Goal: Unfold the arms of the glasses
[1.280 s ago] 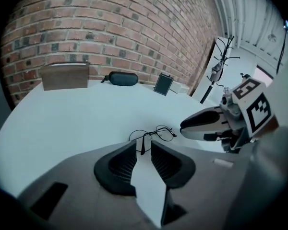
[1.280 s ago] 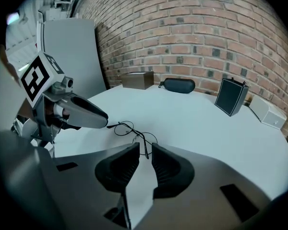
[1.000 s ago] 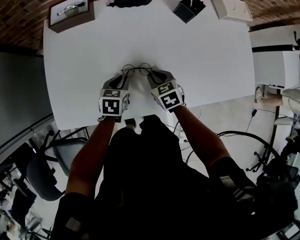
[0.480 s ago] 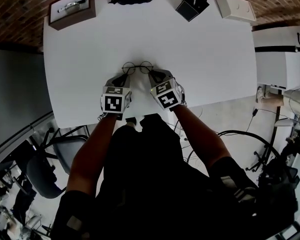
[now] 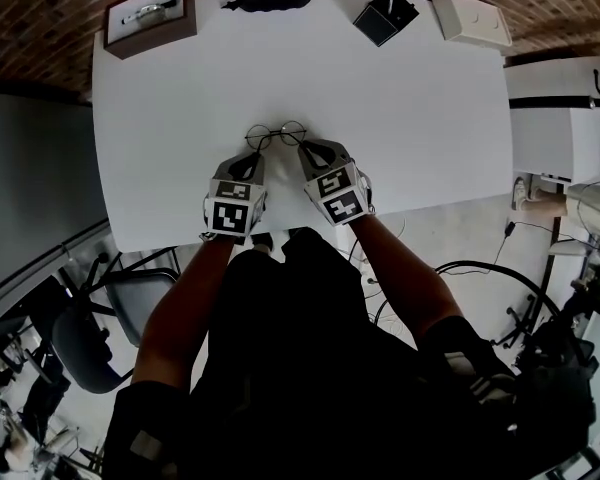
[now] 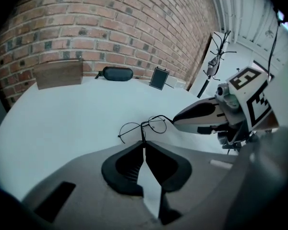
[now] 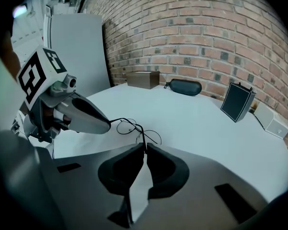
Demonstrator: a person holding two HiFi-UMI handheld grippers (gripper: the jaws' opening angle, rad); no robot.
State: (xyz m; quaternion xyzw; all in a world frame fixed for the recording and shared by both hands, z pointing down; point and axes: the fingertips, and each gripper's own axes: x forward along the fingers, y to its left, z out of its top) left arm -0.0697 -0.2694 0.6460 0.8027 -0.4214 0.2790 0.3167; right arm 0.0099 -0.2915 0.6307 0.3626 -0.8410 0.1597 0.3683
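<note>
Jaws: both pairs had just been closing beside the glasses [image 5: 276,134].
Left gripper [image 6: 143,145]: pinched one thin arm of the glasses, likely to swing it out.
Right gripper [image 7: 145,147]: pinched the other arm.

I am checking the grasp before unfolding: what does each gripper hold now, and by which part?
The glasses. The left gripper pinches one thin arm, the right gripper the other; their jaws have just been closing.
</note>
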